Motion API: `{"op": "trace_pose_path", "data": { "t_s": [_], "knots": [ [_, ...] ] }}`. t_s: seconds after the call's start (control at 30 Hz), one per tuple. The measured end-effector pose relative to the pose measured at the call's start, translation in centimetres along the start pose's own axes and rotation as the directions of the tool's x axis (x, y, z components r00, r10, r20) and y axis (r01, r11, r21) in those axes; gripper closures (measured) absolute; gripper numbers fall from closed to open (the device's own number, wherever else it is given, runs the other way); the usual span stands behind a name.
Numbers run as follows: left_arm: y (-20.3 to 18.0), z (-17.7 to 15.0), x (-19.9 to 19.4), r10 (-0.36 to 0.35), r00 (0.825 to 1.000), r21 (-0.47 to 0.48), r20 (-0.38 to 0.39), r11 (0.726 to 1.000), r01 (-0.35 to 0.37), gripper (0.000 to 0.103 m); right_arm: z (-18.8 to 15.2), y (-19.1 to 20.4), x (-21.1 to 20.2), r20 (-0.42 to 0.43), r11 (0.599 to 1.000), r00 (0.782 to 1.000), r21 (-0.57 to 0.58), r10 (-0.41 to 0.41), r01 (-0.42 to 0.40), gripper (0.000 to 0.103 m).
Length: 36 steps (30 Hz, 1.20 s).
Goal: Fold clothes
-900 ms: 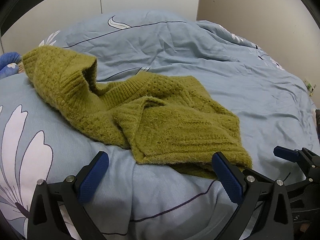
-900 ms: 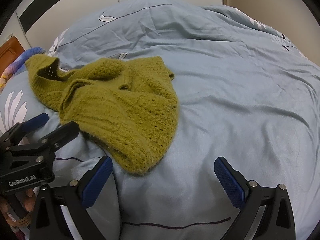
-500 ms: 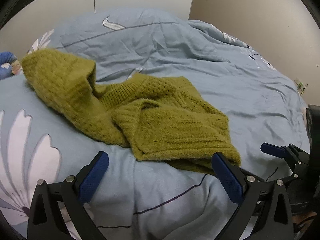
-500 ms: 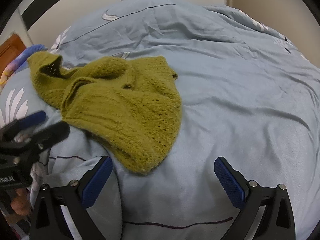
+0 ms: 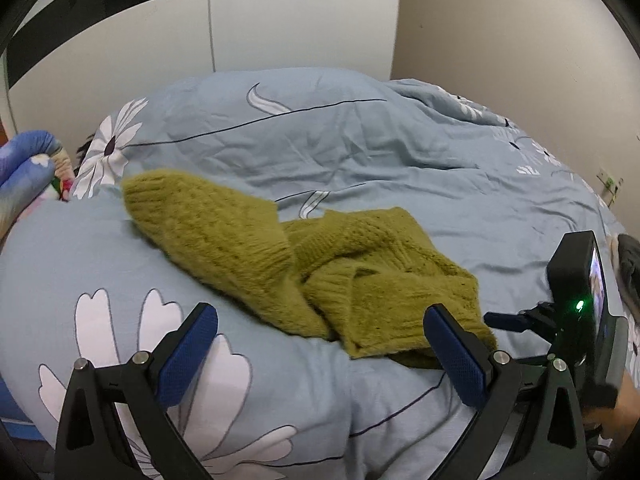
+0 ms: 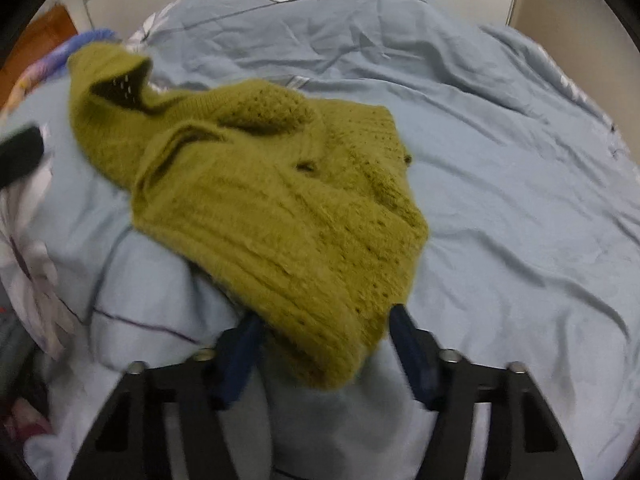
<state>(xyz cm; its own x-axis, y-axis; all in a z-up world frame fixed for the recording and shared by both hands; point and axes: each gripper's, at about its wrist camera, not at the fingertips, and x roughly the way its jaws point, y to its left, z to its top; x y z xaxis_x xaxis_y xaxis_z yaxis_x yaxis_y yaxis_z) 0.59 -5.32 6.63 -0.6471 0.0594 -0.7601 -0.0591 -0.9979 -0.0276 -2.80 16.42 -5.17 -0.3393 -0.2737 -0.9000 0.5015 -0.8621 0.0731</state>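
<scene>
An olive-green knitted sweater (image 5: 320, 272) lies crumpled on the light blue bedspread (image 5: 360, 152). My left gripper (image 5: 320, 352) is open and empty, just short of the sweater's near edge. In the right wrist view the sweater (image 6: 272, 208) fills the middle, and its near hem hangs between the fingers of my right gripper (image 6: 324, 348), whose jaws are partly closed around it. The frame is blurred, so I cannot tell if the pads touch the knit. The right gripper also shows in the left wrist view (image 5: 516, 320) by the sweater's right corner.
The bedspread has white flower prints (image 5: 120, 344) at the near left. A blue patterned pillow (image 5: 24, 172) lies at the far left. A white wardrobe (image 5: 240, 32) and a beige wall (image 5: 500, 40) stand behind the bed.
My right gripper has moved forward onto the sweater's near hem and its jaws have narrowed. My left gripper has pulled back and tilted up, still open.
</scene>
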Motion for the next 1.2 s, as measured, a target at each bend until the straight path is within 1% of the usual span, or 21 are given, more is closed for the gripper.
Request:
{"op": "trace_pose_path", "data": {
  "t_s": [0.03, 0.07, 0.1, 0.13, 0.2, 0.27, 0.33, 0.4, 0.5, 0.53, 0.6, 0.67, 0.73, 0.8, 0.83, 0.93, 0.97, 1.03, 1.1, 1.13, 1.2],
  "knots": [
    [0.2, 0.0, 0.0, 0.0, 1.0, -0.005, -0.001, 1.0, 0.0, 0.0, 0.3, -0.2, 0.1, 0.002, 1.0, 1.0, 0.014, 0.026, -0.026, 0.064],
    [0.3, 0.0, 0.0, 0.001, 1.0, -0.01, -0.001, 1.0, -0.001, 0.0, 0.4, -0.6, -0.1, 0.002, 0.998, 0.999, 0.037, 0.043, -0.043, 0.077],
    [0.5, -0.1, 0.0, 0.001, 1.0, -0.015, -0.002, 1.0, -0.001, 0.0, 0.7, -1.0, -0.5, 0.025, 0.997, 0.998, 0.059, 0.05, -0.052, 0.086],
    [0.7, -0.1, 0.0, 0.001, 1.0, -0.02, -0.003, 1.0, -0.001, 0.0, 1.0, -1.4, -1.3, 0.068, 0.994, 0.996, 0.091, 0.061, -0.067, 0.09],
    [0.7, 0.0, -0.2, -0.003, 1.0, -0.023, 0.004, 1.0, 0.003, 0.0, 1.6, -3.3, -3.4, 0.159, 0.978, 0.984, 0.174, 0.085, -0.113, 0.091],
    [0.6, 0.2, -0.5, -0.016, 1.0, -0.02, 0.018, 1.0, 0.016, 0.0, 1.9, -5.8, -6.3, 0.248, 0.961, 0.966, 0.241, 0.071, -0.133, 0.091],
    [-0.1, 0.5, -0.9, -0.042, 0.998, -0.014, 0.038, 0.999, 0.042, 0.0, 2.0, -8.4, -9.5, 0.333, 0.947, 0.942, 0.291, 0.035, -0.138, 0.091],
    [-1.0, 0.9, -1.4, -0.078, 0.995, -0.003, 0.059, 0.997, 0.078, 0.0, 1.3, -10.9, -13.0, 0.407, 0.934, 0.913, 0.334, -0.024, -0.125, 0.092],
    [-3.4, 1.7, -2.1, -0.127, 0.989, 0.048, 0.077, 0.991, 0.123, 0.0, -1.1, -14.5, -18.6, 0.492, 0.909, 0.864, 0.4, -0.107, -0.115, 0.092],
    [-4.3, 1.9, -2.3, -0.143, 0.986, 0.064, 0.083, 0.988, 0.137, 0.0, -1.9, -15.6, -20.5, 0.515, 0.901, 0.846, 0.421, -0.142, -0.105, 0.092],
    [-6.2, 2.4, -2.6, -0.179, 0.98, 0.099, 0.084, 0.98, 0.171, 0.0, -4.8, -17.2, -25.1, 0.551, 0.889, 0.801, 0.454, -0.234, -0.053, 0.092],
    [-8.0, 2.7, -2.9, -0.223, 0.971, 0.128, 0.079, 0.969, 0.212, 0.0, -8.0, -19.1, -29.4, 0.569, 0.866, 0.754, 0.5, -0.329, 0.0, 0.092],
    [-9.6, 2.8, -2.9, -0.259, 0.964, 0.146, 0.063, 0.958, 0.248, 0.0, -11.7, -21.0, -32.8, 0.562, 0.829, 0.711, 0.557, -0.423, 0.054, 0.092],
    [-11.4, 2.8, -2.5, -0.287, 0.957, 0.17, 0.035, 0.946, 0.277, 0.0, -15.0, -23.3, -34.6, 0.503, 0.764, 0.694, 0.636, -0.515, 0.106, 0.092],
    [-12.4, 2.8, -2.0, -0.292, 0.956, 0.186, 0.013, 0.94, 0.285, 0.0, -16.8, -24.2, -34.6, 0.464, 0.731, 0.701, 0.671, -0.542, 0.121, 0.092],
    [-14.9, 2.6, -1.0, -0.317, 0.948, 0.226, -0.036, 0.921, 0.317, 0.0, -22.0, -27.3, -32.5, 0.374, 0.665, 0.773, 0.743, -0.513, 0.082, 0.092],
    [-15.7, 2.5, -0.8, -0.327, 0.944, 0.238, -0.048, 0.914, 0.329, 0.0, -23.8, -27.9, -31.2, 0.335, 0.646, 0.797, 0.758, -0.502, 0.088, 0.092],
    [-16.9, 2.5, 0.1, -0.337, 0.939, 0.238, -0.073, 0.908, 0.345, 0.0, -26.7, -28.0, -29.6, 0.291, 0.624, 0.821, 0.775, -0.492, 0.099, 0.092],
    [-17.8, 2.7, 1.0, -0.353, 0.931, 0.22, -0.096, 0.904, 0.365, 0.0, -28.8, -28.0, -28.1, 0.274, 0.612, 0.846, 0.787, -0.457, 0.075, 0.091],
    [-17.8, 2.9, 1.3, -0.368, 0.924, 0.197, -0.101, 0.903, 0.381, 0.0, -29.3, -28.1, -27.9, 0.271, 0.613, 0.854, 0.787, -0.444, 0.069, 0.09],
    [-17.5, 3.4, 2.3, -0.391, 0.913, 0.141, -0.112, 0.904, 0.404, 0.0, -30.4, -27.5, -28.1, 0.272, 0.629, 0.858, 0.774, -0.435, 0.073, 0.088]
  ]
}}
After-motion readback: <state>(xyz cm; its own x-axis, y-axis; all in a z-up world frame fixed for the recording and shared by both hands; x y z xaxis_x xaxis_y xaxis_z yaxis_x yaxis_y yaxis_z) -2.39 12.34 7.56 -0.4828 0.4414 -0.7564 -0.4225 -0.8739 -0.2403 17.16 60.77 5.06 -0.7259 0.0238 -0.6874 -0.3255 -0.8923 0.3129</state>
